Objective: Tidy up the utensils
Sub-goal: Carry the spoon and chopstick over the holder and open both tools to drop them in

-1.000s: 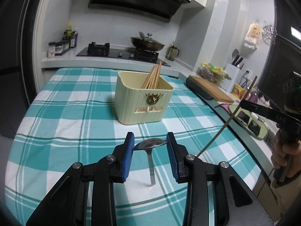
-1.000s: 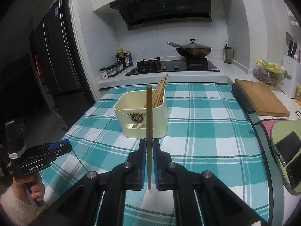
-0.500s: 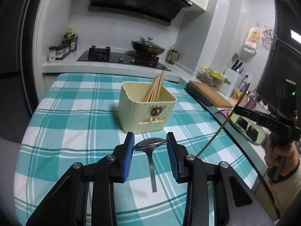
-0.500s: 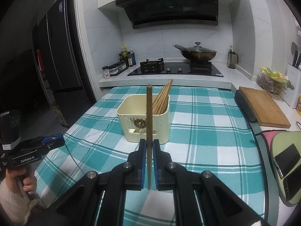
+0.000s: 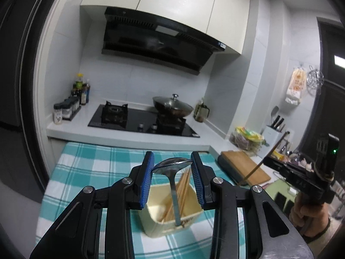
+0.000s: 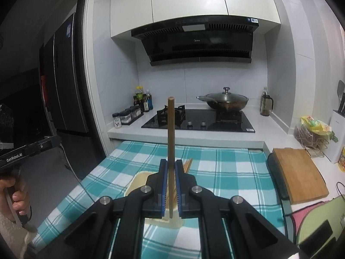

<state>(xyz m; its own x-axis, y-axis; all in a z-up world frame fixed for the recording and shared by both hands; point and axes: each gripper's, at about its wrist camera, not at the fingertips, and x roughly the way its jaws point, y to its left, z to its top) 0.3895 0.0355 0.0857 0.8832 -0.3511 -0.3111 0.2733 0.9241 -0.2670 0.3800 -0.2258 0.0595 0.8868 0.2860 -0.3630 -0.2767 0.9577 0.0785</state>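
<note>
Pinching a shiny metal spoon by its bowl, the left gripper hangs it handle-down over the cream plastic utensil bin, likely to drop it beside the bundle of wooden chopsticks already inside. Right gripper is pressed tight on a single brown wooden chopstick, held upright above the same bin, probably queued next. Versus half a second ago: spoon was low near the teal checked tablecloth; now lifted, handle tip inside the bin.
</note>
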